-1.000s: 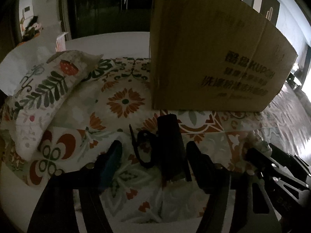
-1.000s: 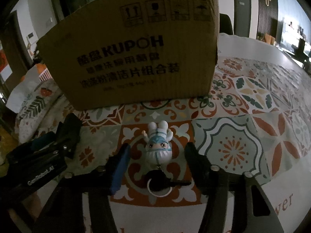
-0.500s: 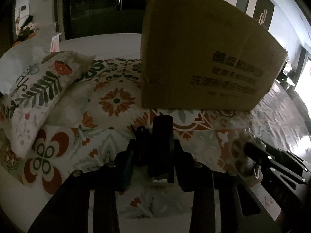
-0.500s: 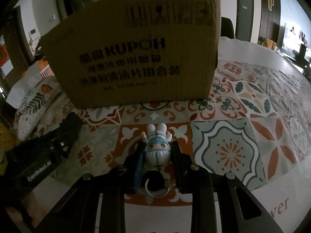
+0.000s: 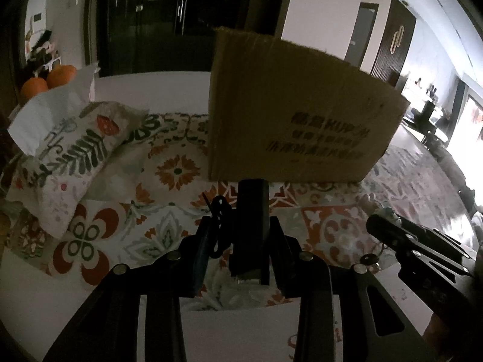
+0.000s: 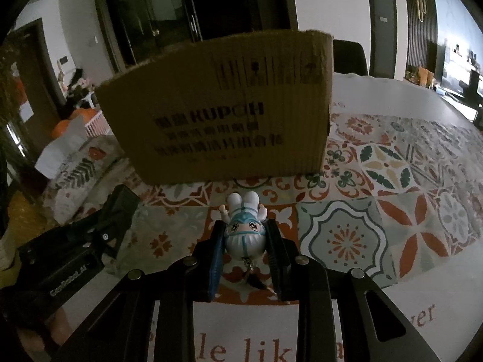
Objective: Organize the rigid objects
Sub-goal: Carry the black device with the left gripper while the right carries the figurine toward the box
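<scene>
Black oblong block (image 5: 252, 229) w/ a looped cord sat clamped in the left gripper (image 5: 241, 241), jaws narrow on it, just clear of the patterned cloth (image 5: 175, 169), near the cardboard box (image 5: 289, 126). Gripper angled downward toward the box base. Right wrist view: the right gripper (image 6: 245, 241) pinched a small white-and-blue figurine (image 6: 244, 232), keyring dangling below, above the cloth, box just beyond. Judgement: carry both level over the box rim, then release; keep cord & ring from snagging.
</scene>
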